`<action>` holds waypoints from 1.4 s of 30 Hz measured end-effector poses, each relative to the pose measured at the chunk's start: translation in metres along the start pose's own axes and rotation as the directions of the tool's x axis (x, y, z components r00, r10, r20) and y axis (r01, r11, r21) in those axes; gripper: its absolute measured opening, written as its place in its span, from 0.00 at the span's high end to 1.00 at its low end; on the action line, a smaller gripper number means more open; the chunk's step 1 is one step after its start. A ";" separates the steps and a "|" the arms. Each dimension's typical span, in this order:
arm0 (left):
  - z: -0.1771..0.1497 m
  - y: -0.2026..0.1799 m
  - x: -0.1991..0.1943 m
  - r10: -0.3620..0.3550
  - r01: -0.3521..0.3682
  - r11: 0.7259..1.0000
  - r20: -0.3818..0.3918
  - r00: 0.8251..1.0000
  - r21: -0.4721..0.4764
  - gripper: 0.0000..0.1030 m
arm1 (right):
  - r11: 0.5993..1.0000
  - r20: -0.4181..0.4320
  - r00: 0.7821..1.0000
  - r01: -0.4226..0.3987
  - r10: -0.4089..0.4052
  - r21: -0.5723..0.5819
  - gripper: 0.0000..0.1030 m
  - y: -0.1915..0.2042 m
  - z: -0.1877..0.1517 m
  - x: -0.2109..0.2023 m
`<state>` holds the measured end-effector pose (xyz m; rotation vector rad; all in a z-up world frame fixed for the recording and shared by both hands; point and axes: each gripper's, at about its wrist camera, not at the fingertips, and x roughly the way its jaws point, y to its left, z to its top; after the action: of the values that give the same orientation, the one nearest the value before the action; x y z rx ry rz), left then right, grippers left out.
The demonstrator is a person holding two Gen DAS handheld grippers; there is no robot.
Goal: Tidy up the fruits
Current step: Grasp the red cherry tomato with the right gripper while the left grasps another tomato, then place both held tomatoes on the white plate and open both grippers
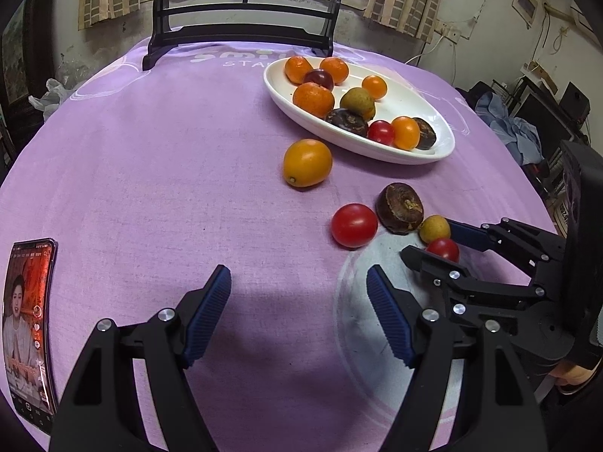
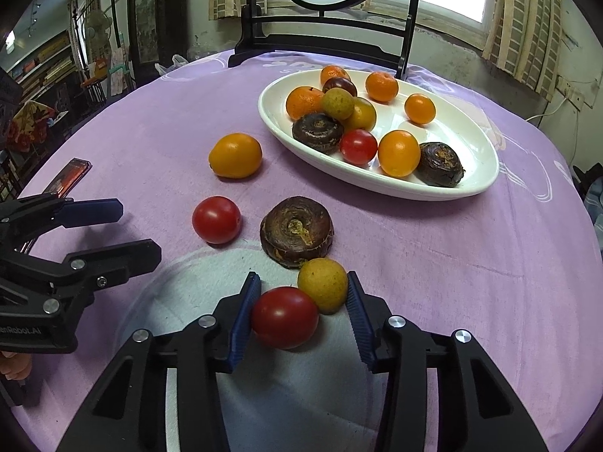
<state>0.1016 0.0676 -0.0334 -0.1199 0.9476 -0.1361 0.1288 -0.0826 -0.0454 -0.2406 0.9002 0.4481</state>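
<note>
Right gripper (image 2: 303, 314) pinches a red tomato (image 2: 284, 317) together with a yellow-green fruit (image 2: 323, 289); left gripper (image 1: 299, 312) gapes empty — bare cloth (image 1: 150, 173) stretches toward the table's left edge.

A: Purple cloth (image 2: 150, 120) covers the round counter, a white oval dish (image 2: 478, 177) of fruit sitting toward the back.

B: Loose on the cloth: an orange fruit (image 2: 235, 155), a red tomato (image 2: 216, 219), a brown water chestnut (image 2: 296, 230). A phone (image 1: 28, 324) lies at the left edge, a dark wooden stand (image 2: 320, 43) behind.
</note>
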 end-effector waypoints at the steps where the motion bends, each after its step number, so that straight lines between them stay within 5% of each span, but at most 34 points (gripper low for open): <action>1: 0.000 -0.001 0.000 0.000 0.000 1.000 0.000 1.000 0.002 0.30 | 1.000 0.001 1.000 -0.003 0.003 0.003 0.55 -0.001 -0.001 -0.001; 24: 0.014 -0.034 0.028 -0.009 0.014 0.997 -0.065 0.998 0.073 0.37 | 0.998 0.061 0.998 -0.028 0.024 0.052 0.55 -0.035 -0.016 -0.033; 28: 0.024 -0.045 0.038 0.023 -0.016 0.994 -0.060 0.998 0.110 0.49 | 0.997 0.068 0.997 -0.033 0.029 0.063 0.55 -0.043 -0.019 -0.036; 31: 0.027 -0.052 0.041 0.038 -0.031 0.990 -0.053 0.998 0.140 0.68 | 0.997 0.071 0.997 -0.039 0.034 0.067 0.55 -0.045 -0.020 -0.038; 42: 0.044 -0.055 -0.004 -0.004 0.000 0.984 0.020 1.000 0.176 0.70 | 0.998 0.105 0.994 -0.028 0.022 0.050 0.55 -0.044 -0.008 -0.048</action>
<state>0.1319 0.0157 0.0045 0.0409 0.9108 -0.2191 0.1176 -0.1375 -0.0110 -0.1577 0.8122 0.4559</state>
